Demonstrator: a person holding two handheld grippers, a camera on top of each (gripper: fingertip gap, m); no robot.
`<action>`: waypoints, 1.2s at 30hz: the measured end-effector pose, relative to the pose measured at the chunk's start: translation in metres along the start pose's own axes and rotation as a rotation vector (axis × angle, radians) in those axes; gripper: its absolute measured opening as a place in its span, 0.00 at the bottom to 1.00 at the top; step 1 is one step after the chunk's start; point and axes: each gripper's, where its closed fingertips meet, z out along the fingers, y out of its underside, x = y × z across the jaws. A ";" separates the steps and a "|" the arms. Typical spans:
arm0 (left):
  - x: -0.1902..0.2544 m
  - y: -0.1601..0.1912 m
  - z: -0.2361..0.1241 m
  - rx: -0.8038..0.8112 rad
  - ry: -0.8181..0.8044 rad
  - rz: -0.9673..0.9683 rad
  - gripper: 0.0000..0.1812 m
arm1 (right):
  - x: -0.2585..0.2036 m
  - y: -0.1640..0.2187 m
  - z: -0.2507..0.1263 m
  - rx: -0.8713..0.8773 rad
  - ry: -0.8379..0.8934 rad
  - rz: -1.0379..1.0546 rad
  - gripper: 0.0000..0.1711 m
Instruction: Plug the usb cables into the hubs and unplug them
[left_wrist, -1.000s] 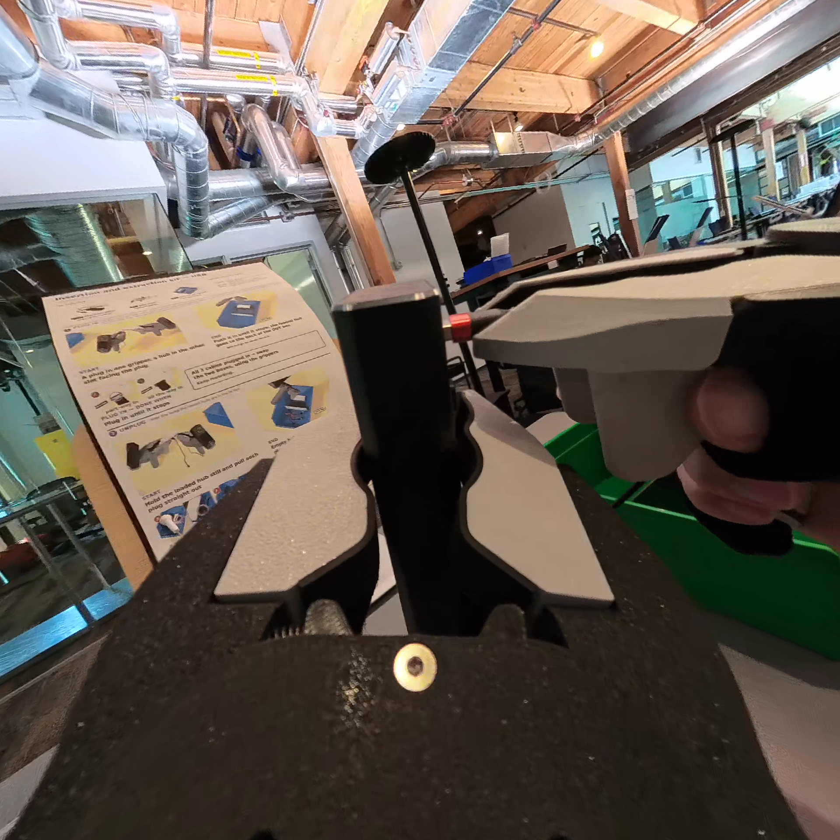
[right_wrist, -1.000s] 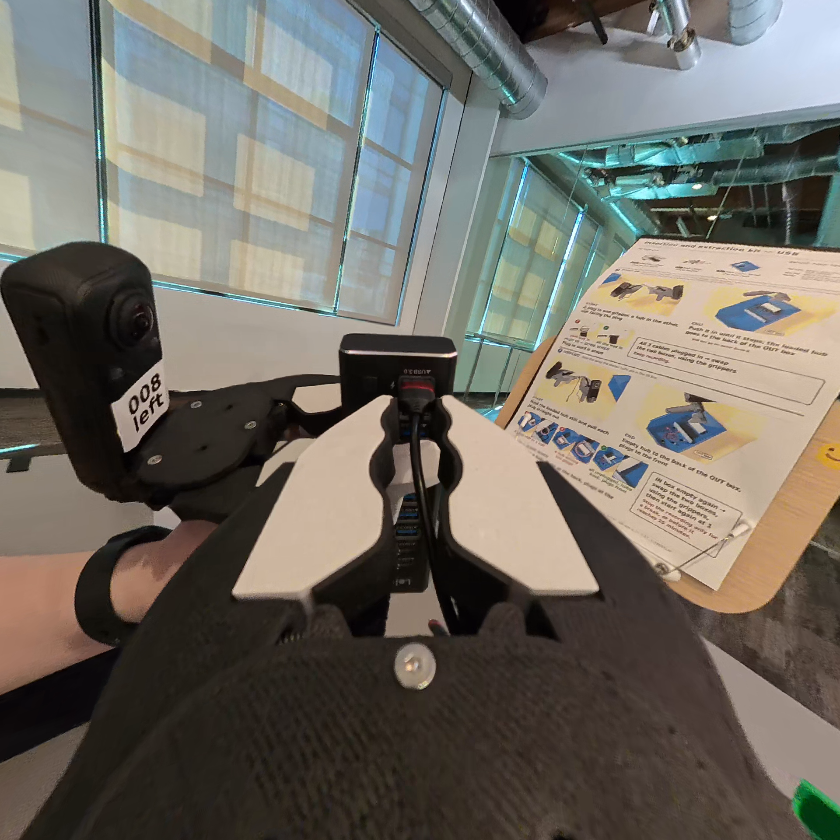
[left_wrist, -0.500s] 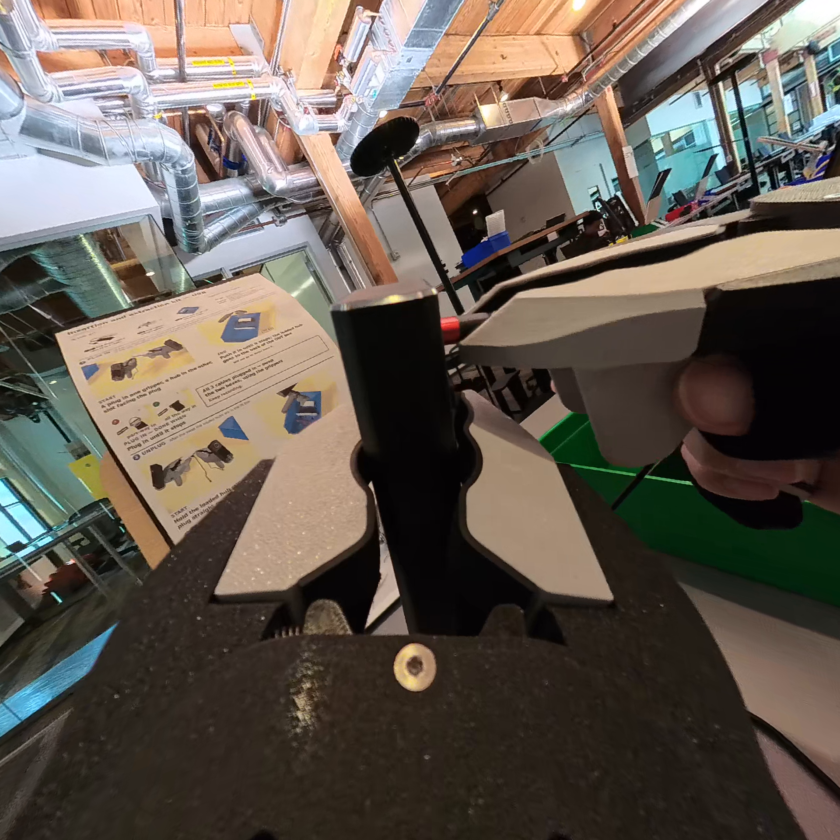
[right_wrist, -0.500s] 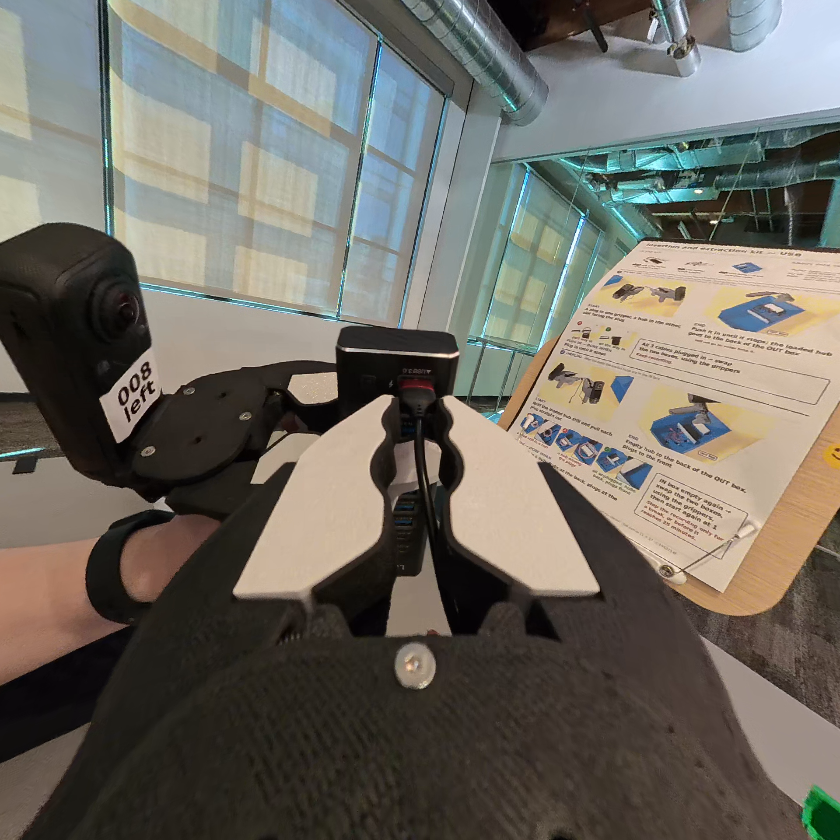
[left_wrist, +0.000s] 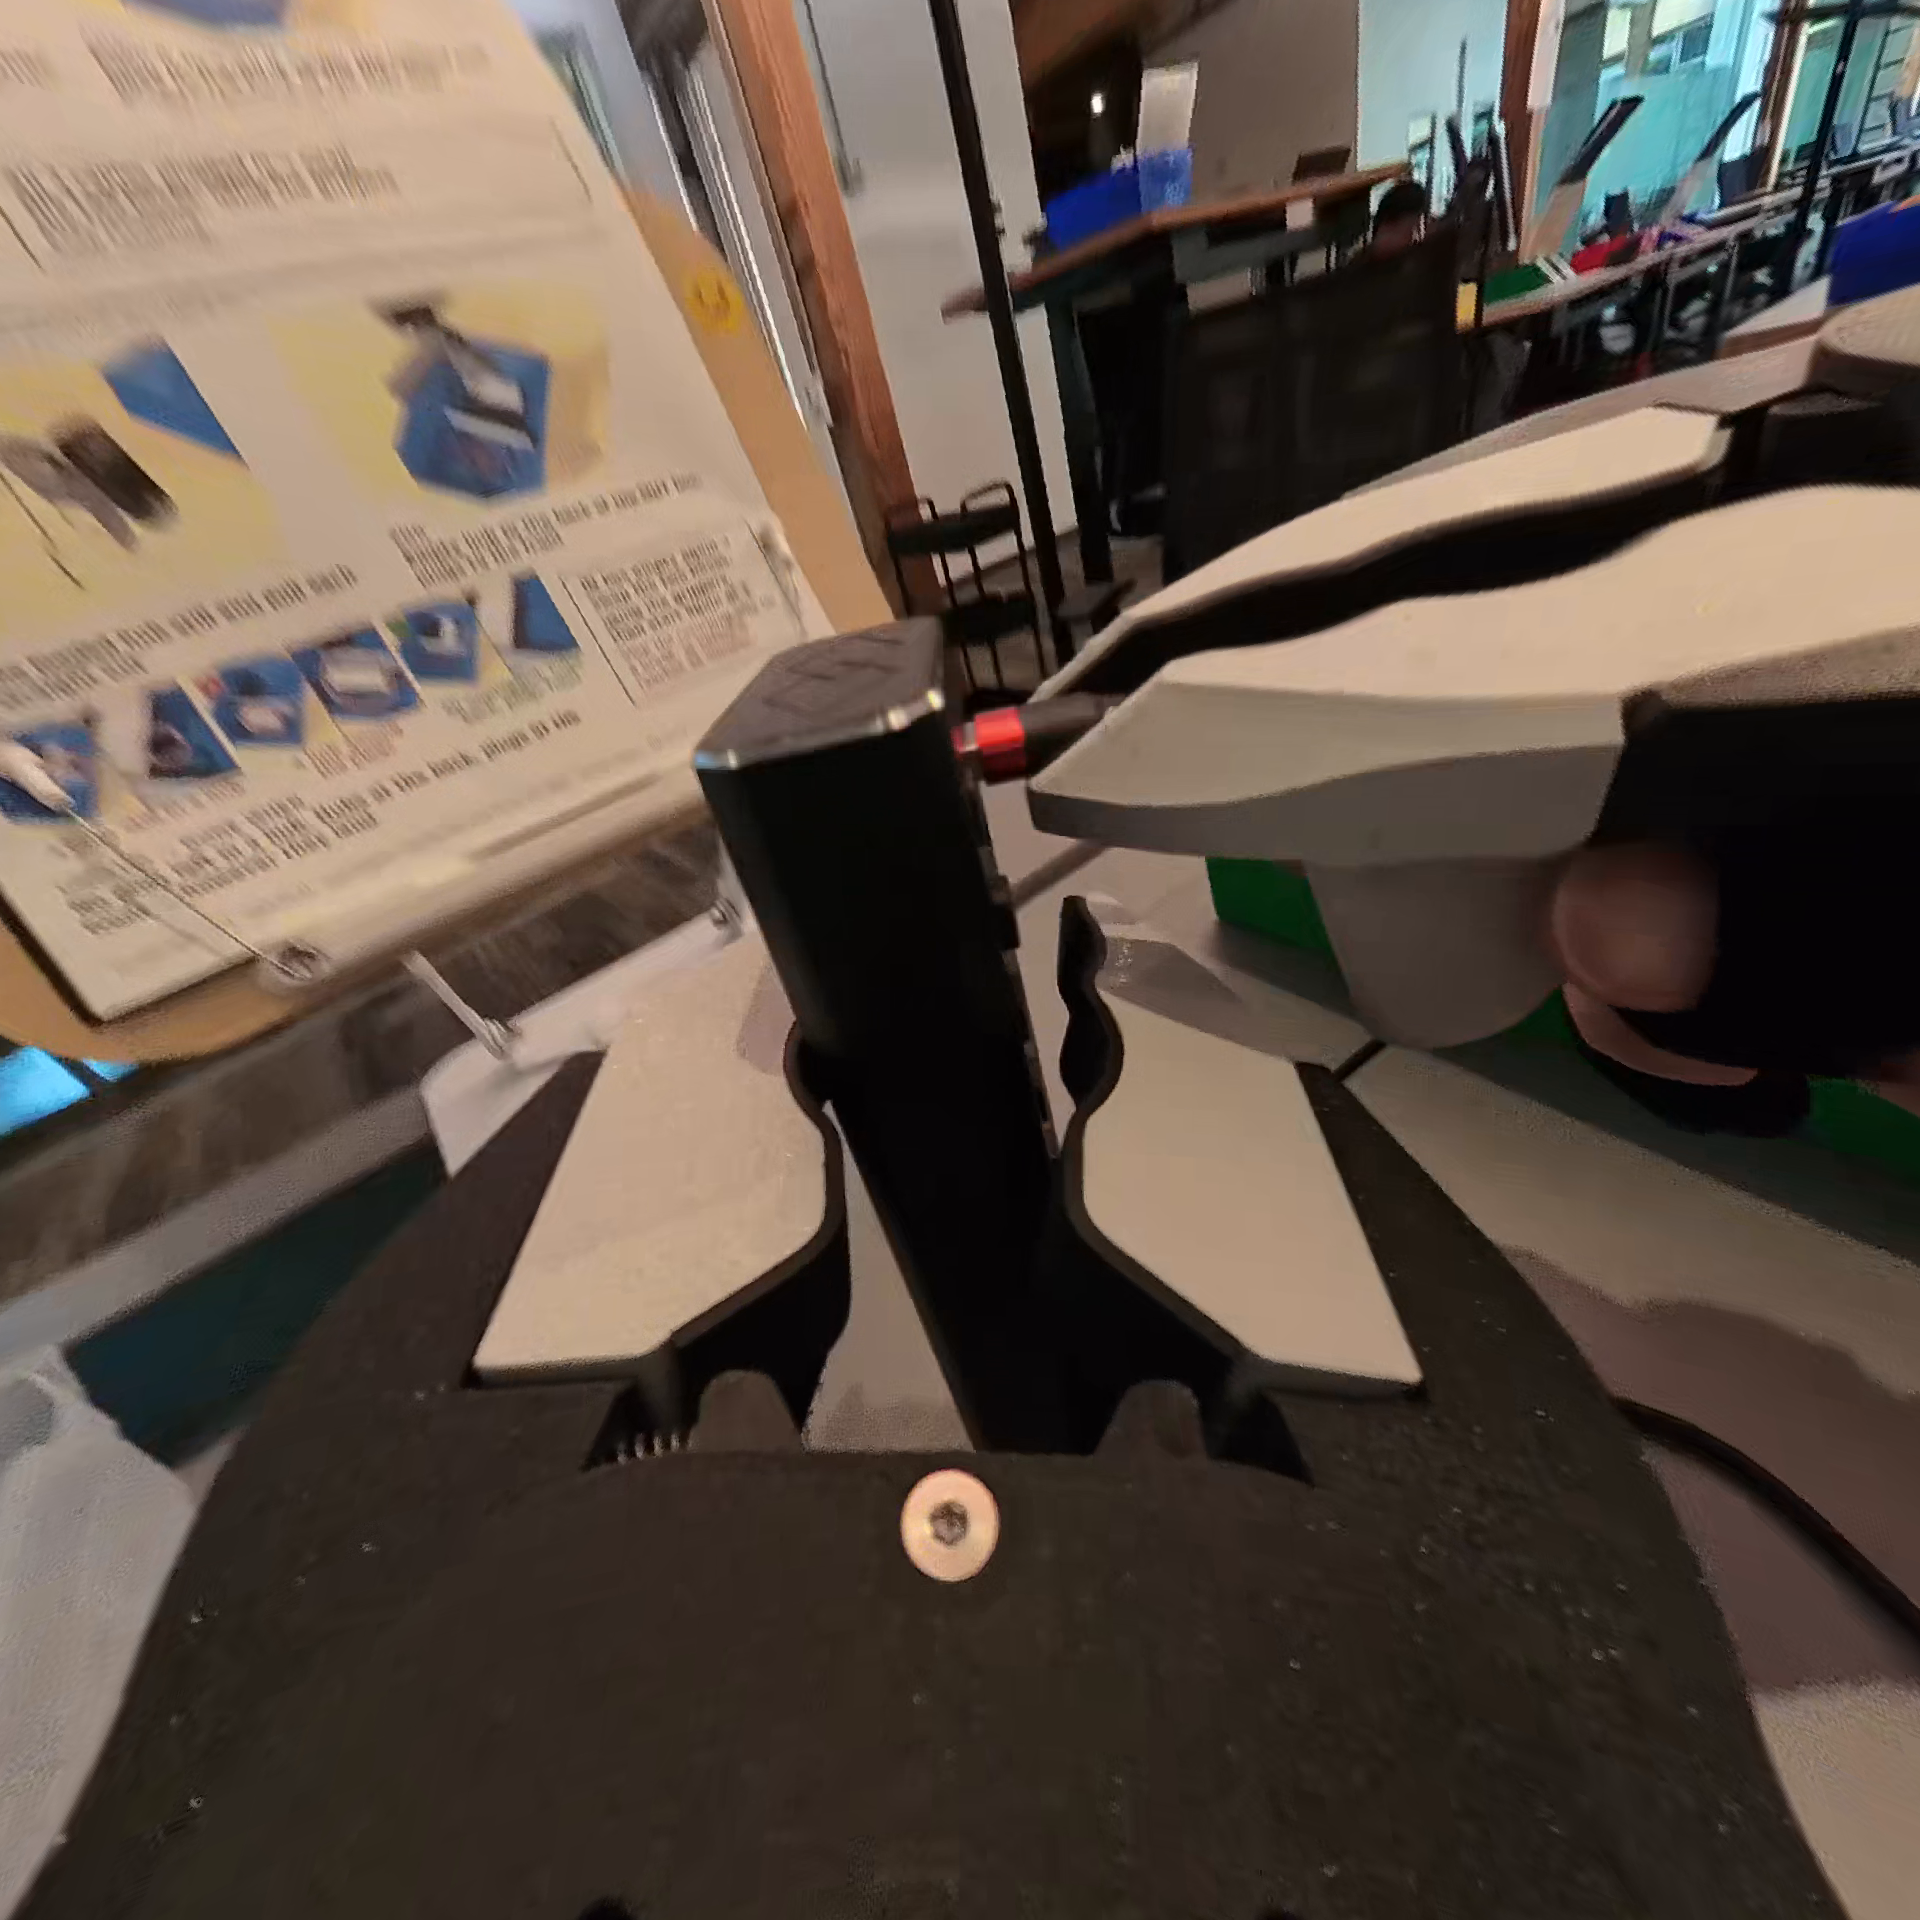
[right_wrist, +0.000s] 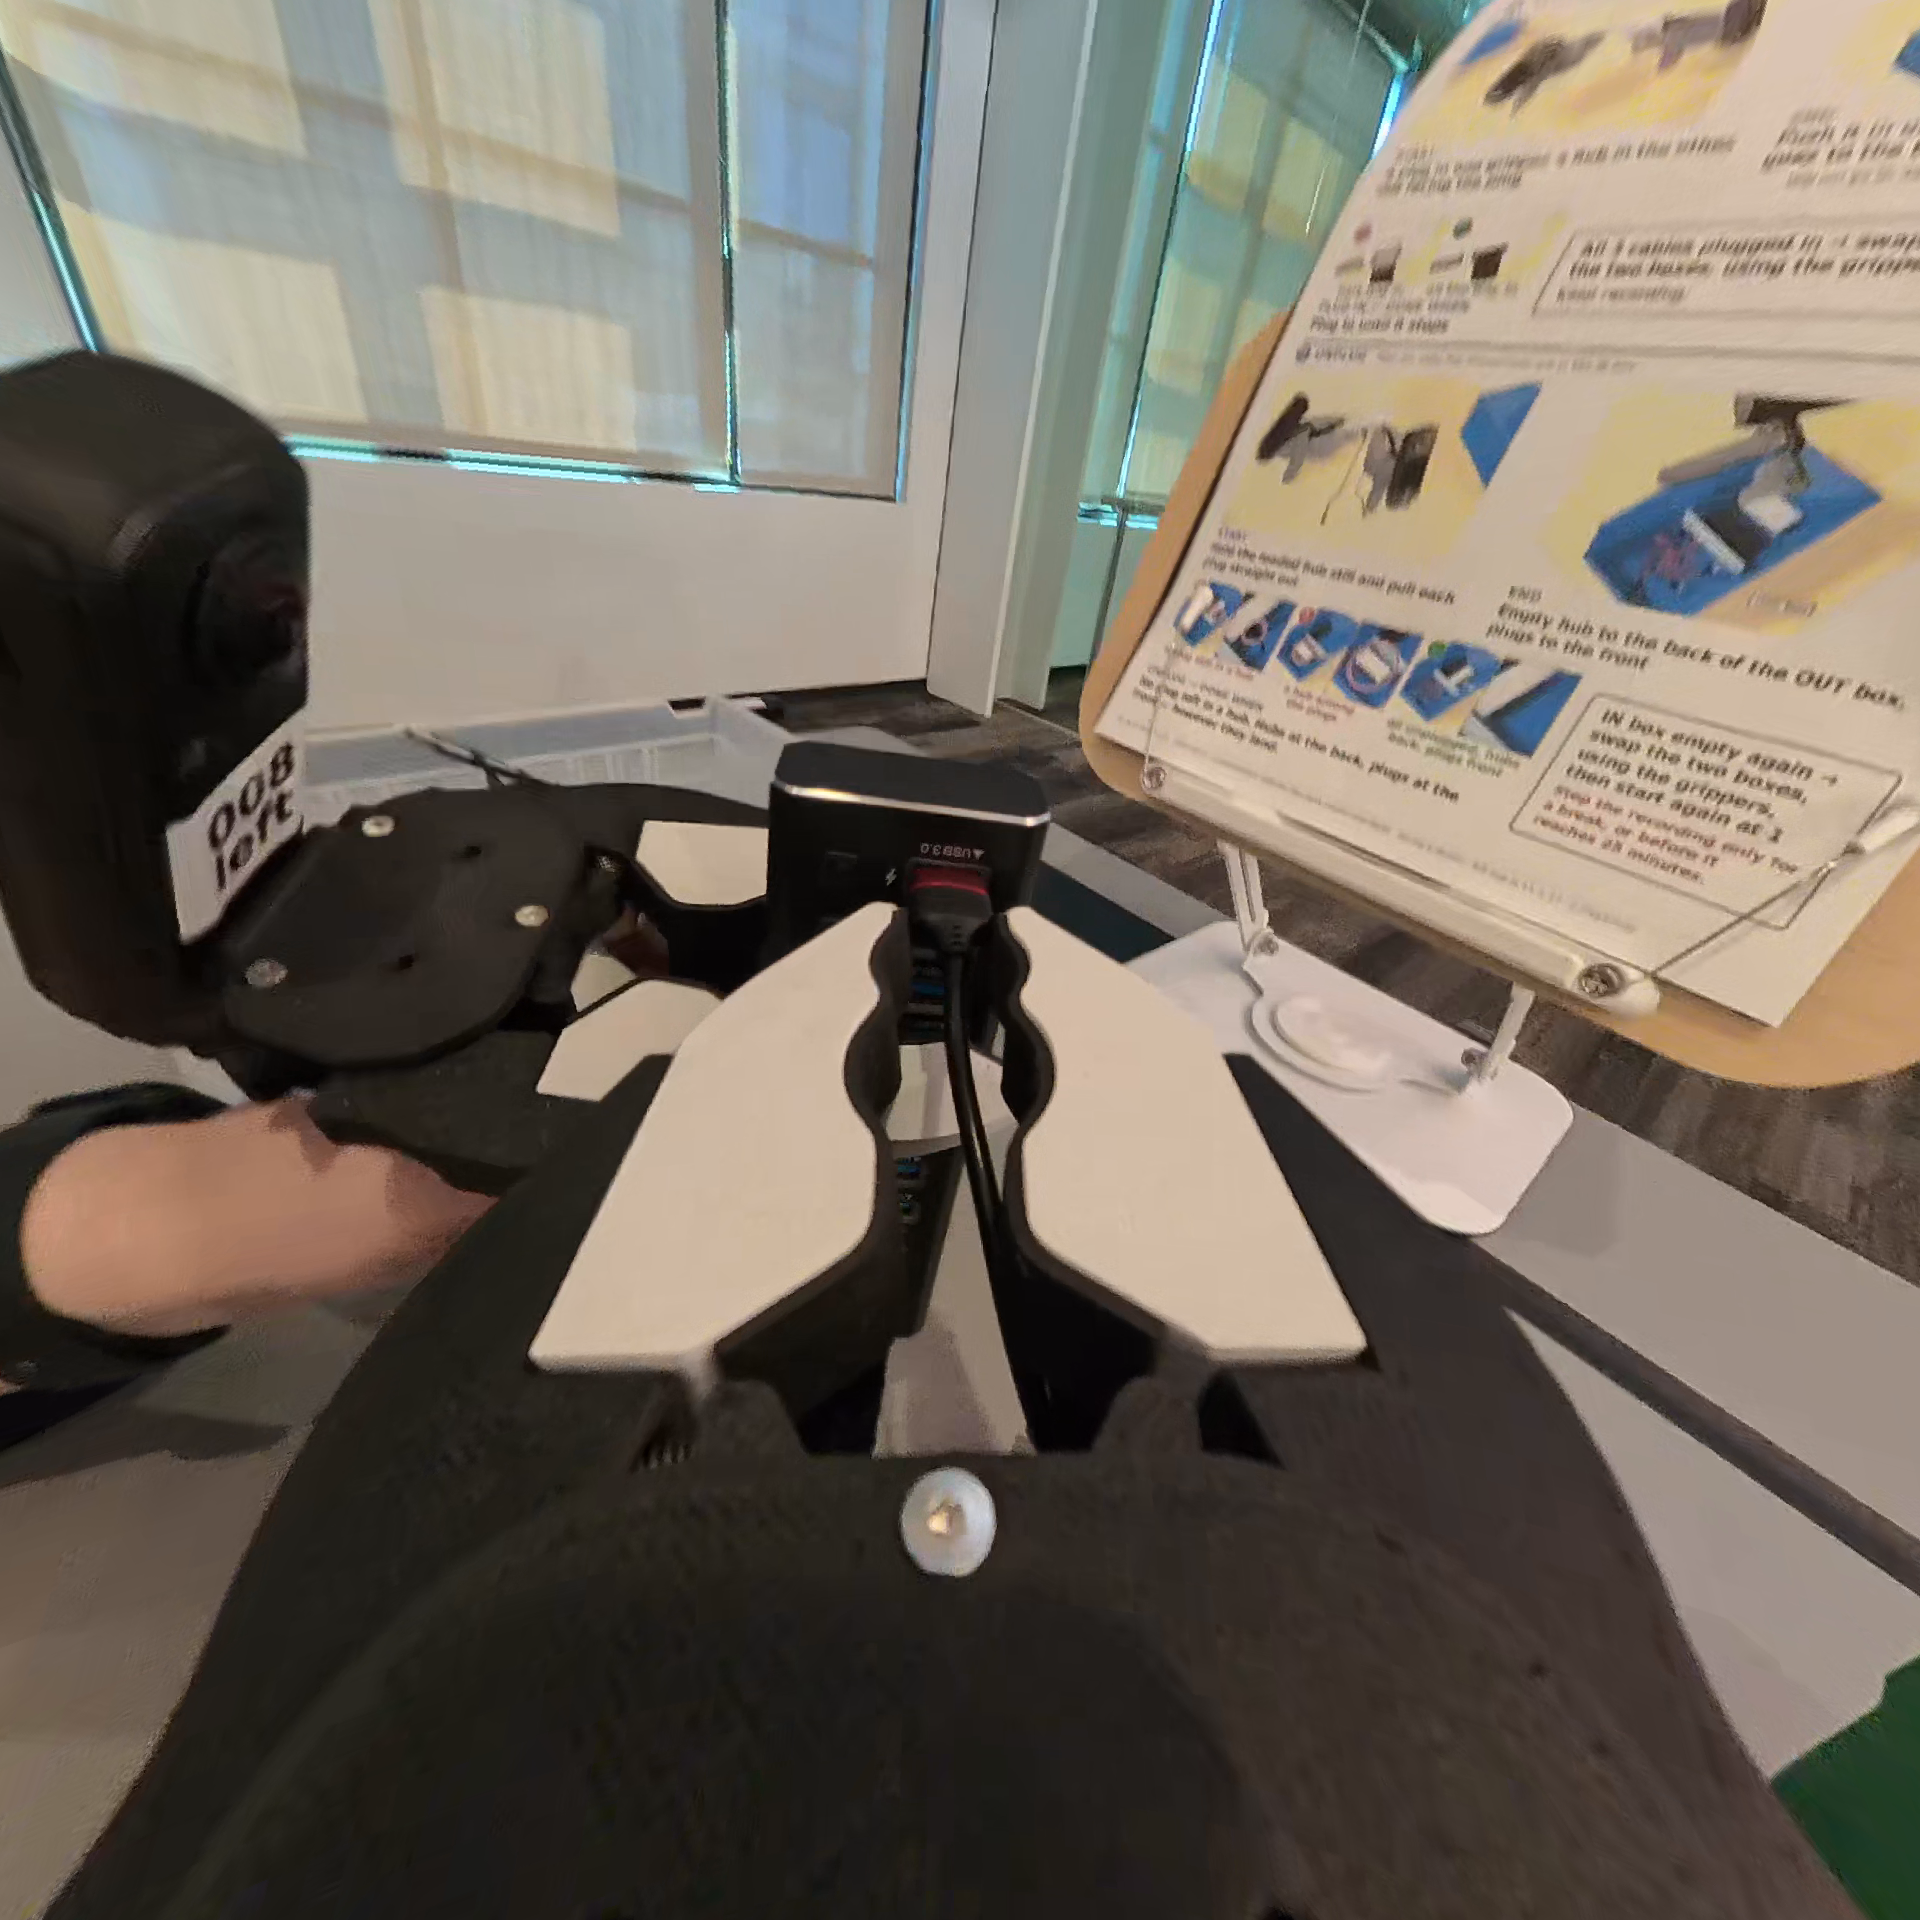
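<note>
A black USB hub (left_wrist: 873, 894) stands upright between my left gripper's fingers; the left gripper (left_wrist: 935, 997) is shut on its lower part. My right gripper (left_wrist: 1049, 748) comes in from the right, shut on a black plug with a red collar (left_wrist: 997, 740) that sits in the hub's top port. In the right wrist view the right gripper (right_wrist: 948, 920) clamps the plug (right_wrist: 943, 896) at the hub (right_wrist: 904, 821). The black cable (right_wrist: 971, 1101) runs back between the fingers. The left gripper (right_wrist: 665, 935) holds the hub from the left.
An instruction sheet on a wooden stand (right_wrist: 1558, 520) rises at the right, on a white base (right_wrist: 1434, 1132); it also shows in the left wrist view (left_wrist: 312, 520). A green bin (left_wrist: 1257, 894) lies behind the right gripper. A white crate (right_wrist: 582, 748) sits far left on the grey table (right_wrist: 1714, 1351).
Both grippers have tipped downward together, so the views show the table instead of the ceiling. The hub leans slightly in the left grip. The plug stays in the hub's top port.
</note>
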 end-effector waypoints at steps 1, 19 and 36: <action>0.002 0.008 0.003 -0.031 0.023 -0.034 0.22 | 0.002 0.007 0.002 -0.012 0.004 -0.011 0.09; 0.006 0.034 0.011 -0.157 0.024 -0.015 0.21 | 0.023 0.053 0.002 -0.327 0.037 -0.004 0.15; 0.013 0.020 0.005 -0.208 0.110 0.007 0.28 | 0.025 0.040 -0.007 -0.332 -0.044 -0.011 0.13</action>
